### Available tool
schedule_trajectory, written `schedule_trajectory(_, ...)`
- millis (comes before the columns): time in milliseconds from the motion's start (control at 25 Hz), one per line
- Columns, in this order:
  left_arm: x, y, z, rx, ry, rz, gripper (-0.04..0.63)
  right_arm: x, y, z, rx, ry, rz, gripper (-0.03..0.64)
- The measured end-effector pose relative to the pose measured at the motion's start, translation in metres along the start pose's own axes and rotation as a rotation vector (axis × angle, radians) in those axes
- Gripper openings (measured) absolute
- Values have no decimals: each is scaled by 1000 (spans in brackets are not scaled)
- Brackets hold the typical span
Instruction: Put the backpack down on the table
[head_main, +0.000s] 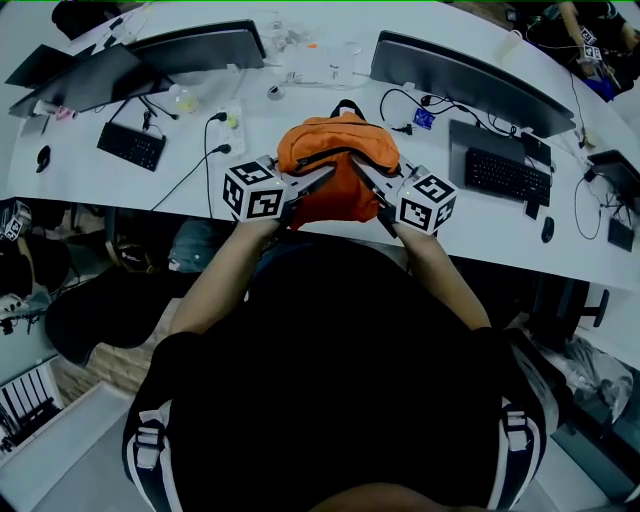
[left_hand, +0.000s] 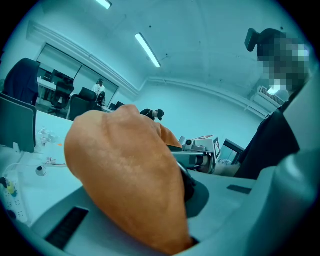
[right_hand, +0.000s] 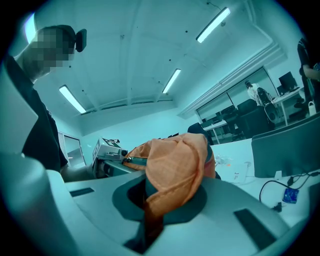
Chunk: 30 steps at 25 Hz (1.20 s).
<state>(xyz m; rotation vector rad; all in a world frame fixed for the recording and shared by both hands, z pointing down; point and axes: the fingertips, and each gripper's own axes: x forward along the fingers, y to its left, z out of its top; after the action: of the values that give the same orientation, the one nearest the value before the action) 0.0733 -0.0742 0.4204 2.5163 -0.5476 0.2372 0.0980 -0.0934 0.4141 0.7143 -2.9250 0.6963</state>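
1. Head view: the orange backpack (head_main: 335, 170) hangs at centre frame over the near edge of the white table (head_main: 90, 178), pinched from both sides; the left gripper (head_main: 322, 180) bites its left flank and the right gripper (head_main: 360, 170) its right, each closed on fabric; monitors (head_main: 195, 48) and keyboards (head_main: 130, 146) stand to either side, leaving a bare patch behind the bag; the step in hand looks like the carry-in, just short of the set-down; whether the base already touches the table cannot be told from here.

2. Left gripper view: orange cloth (left_hand: 125, 175) fills the middle and lower frame, clamped tight between this gripper's closed jaws; the table shows pale at lower left, and the other gripper is visible past the bag at centre right; the next move likely calls for both hands to sink together so the bag lands level.

3. Right gripper view: a fold of the backpack (right_hand: 175, 165) bunches at centre, caught in jaws that are closed on it; a monitor edge sits at right; letting go should probably wait until the table bears the bag's weight.
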Motion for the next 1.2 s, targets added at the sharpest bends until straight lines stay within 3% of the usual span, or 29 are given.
schedule_trajectory(1200, -35, 50, 1, 7, 44, -85, 29, 53, 2, -3, 8, 13, -98, 29)
